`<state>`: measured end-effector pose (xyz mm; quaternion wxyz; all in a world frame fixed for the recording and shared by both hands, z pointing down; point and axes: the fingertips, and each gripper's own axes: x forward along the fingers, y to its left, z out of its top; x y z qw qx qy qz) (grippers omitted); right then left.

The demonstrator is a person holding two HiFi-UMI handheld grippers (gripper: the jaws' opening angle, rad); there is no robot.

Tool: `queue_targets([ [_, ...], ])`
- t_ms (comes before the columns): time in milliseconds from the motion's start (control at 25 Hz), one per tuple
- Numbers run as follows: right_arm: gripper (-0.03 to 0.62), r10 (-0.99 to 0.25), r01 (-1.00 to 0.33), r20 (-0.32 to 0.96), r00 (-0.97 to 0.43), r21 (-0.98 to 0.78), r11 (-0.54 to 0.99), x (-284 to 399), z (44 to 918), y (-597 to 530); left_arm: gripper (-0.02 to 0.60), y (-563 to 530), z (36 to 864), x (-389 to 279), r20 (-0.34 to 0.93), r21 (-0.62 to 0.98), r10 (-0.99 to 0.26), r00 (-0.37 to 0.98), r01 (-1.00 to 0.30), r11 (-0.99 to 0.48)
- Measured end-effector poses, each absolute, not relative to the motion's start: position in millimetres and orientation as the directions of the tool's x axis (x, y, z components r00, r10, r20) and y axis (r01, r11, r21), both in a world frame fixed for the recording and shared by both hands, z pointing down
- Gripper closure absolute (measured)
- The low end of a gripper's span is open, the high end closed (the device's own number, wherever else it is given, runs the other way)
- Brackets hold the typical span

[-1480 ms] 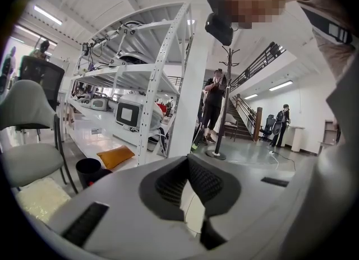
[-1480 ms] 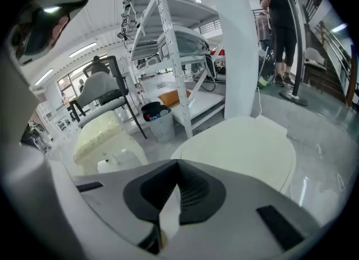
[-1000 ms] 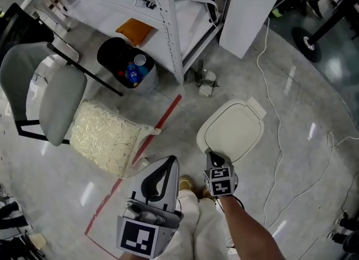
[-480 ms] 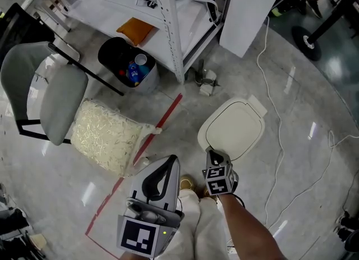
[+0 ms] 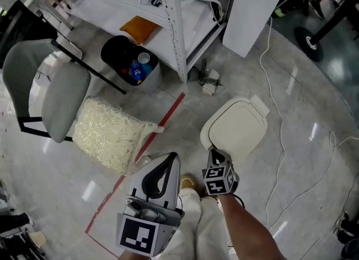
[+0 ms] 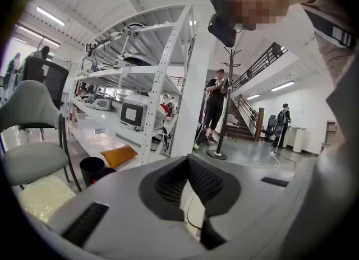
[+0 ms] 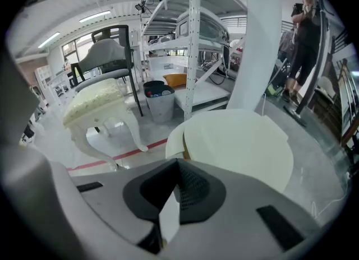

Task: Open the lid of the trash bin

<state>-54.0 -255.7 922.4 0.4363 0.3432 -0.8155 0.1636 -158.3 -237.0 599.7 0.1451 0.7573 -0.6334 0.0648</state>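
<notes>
The trash bin (image 5: pixel 235 127) stands on the floor with its cream lid down; it fills the middle of the right gripper view as a pale rounded lid (image 7: pixel 241 141). My right gripper (image 5: pixel 215 156) hovers just in front of the lid's near edge, jaws together with nothing between them (image 7: pixel 178 165). To its left, my left gripper (image 5: pixel 168 161) is held above the floor and away from the bin, also shut and empty (image 6: pixel 188 161). It looks toward the shelving, and the bin does not show in its view.
A black open bin (image 5: pixel 132 63) with bottles stands by the white shelf rack (image 5: pixel 174 29). A cream cushioned stool (image 5: pixel 109 135) and a grey chair (image 5: pixel 45 91) are to the left. Red floor tape (image 5: pixel 168 113) and a white cable (image 5: pixel 277 124) flank the trash bin.
The head view has drifted slightly, so the bin and shelf sit a little further right and lower. Both grippers keep nearly the same place and stay shut.
</notes>
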Motion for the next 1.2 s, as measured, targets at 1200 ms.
queue_targets([
  [1200, 0.562, -0.658, -0.794, 0.509, -0.556, -0.091, 0.601, -12, 619, -319, 0.583, -225, 458, -143, 0.229, 0.152, -0.957, 0.18, -0.977, -0.148],
])
